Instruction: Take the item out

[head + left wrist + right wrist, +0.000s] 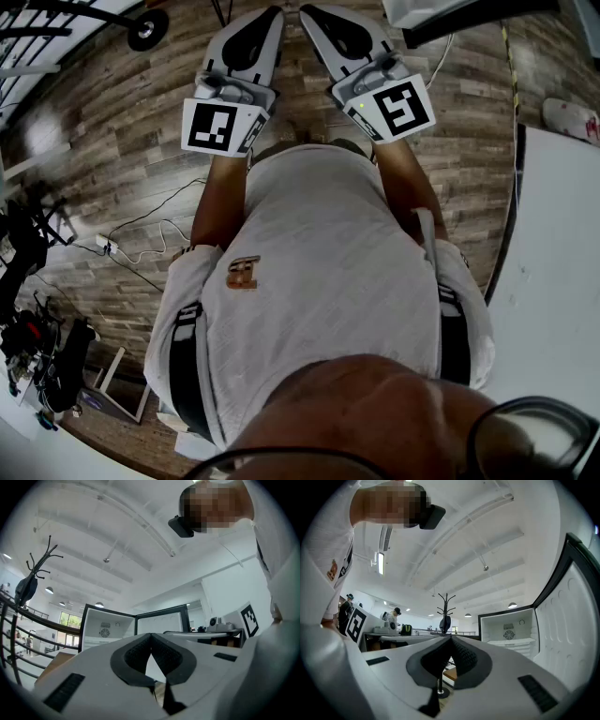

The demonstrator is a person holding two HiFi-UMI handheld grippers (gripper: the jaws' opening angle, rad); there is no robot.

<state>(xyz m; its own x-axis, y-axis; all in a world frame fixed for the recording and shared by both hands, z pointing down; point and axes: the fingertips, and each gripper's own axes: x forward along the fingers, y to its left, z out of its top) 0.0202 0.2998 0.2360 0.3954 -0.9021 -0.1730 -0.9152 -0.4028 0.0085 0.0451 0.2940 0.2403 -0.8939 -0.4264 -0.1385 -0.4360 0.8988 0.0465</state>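
Bright hall over a wood-plank floor. An open fridge shows centre right in the right gripper view; what it holds I cannot tell. A coat stand stands to its left. The left gripper and right gripper both have their jaws together, with nothing between.

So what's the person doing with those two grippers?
A person in a pale shirt holds the left gripper and the right gripper out in front of the chest. Both grippers are shut, with nothing between their jaws. An open fridge stands across the room. Neither gripper is touching anything, so the taking out doesn't seem to have started.
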